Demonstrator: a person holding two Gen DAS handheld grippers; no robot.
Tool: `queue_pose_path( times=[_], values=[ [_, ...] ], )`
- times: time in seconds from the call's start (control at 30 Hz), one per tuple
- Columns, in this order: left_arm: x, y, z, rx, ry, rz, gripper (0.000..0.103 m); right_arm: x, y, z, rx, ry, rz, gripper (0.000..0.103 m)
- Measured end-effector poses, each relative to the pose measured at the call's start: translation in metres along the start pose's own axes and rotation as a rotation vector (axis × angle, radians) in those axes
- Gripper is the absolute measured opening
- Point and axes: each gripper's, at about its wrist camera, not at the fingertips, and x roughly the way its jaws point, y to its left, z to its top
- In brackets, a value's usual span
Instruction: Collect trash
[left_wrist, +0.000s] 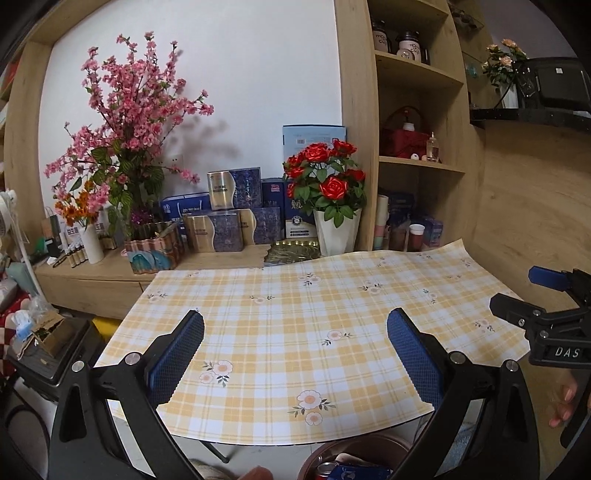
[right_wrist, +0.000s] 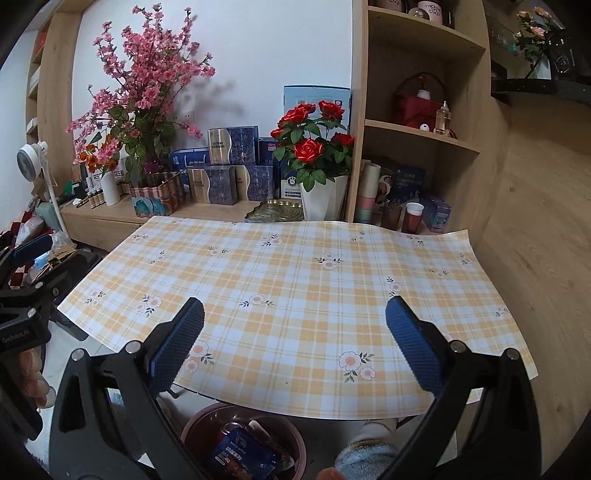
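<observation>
Apparently the collecting is done: wrappers and a can lie in the brown bin (right_wrist: 207, 428) below the near table edge. Left gripper (left_wrist: 295, 347) and right gripper (right_wrist: 295, 343) hover wide, empty; scan the checked tablecloth (right_wrist: 295, 266) for leftovers.

Left gripper (left_wrist: 295, 325) and right gripper (right_wrist: 294, 314) side by side, fingers spread wide, both empty.
</observation>
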Motion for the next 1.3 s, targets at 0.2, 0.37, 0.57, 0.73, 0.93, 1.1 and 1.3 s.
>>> queue_pose_path(
  times=[0.2, 0.37, 0.57, 0.73, 0.93, 1.1, 1.3],
  values=[
    [-0.002, -0.002, -0.002, 0.014, 0.002, -0.001, 0.097, -0.005, -0.001, 0.002, 0.011, -0.012, -0.001, 0.097],
    [-0.002, -0.002, -0.004, 0.008, 0.003, -0.001, 0.097, -0.007, -0.001, 0.003, 0.013, -0.014, 0.001, 0.097],
    [-0.005, -0.005, -0.005, 0.031, -0.011, 0.003, 0.097, -0.008, -0.001, 0.003, 0.015, -0.017, 0.001, 0.097],
    [-0.007, -0.004, -0.003, 0.022, -0.008, -0.007, 0.097, -0.009, 0.0, 0.002, 0.019, -0.02, 0.002, 0.097],
    [-0.009, -0.004, -0.002, 0.02, -0.007, -0.005, 0.097, -0.011, 0.001, 0.002, 0.022, -0.022, 0.004, 0.097],
    [-0.008, -0.003, -0.001, 0.015, 0.0, 0.001, 0.097, -0.011, 0.0, 0.002, 0.025, -0.023, 0.005, 0.097],
    [-0.009, -0.003, -0.002, 0.018, 0.003, 0.018, 0.097, -0.012, 0.0, 0.003, 0.027, -0.024, 0.007, 0.097]
  ],
)
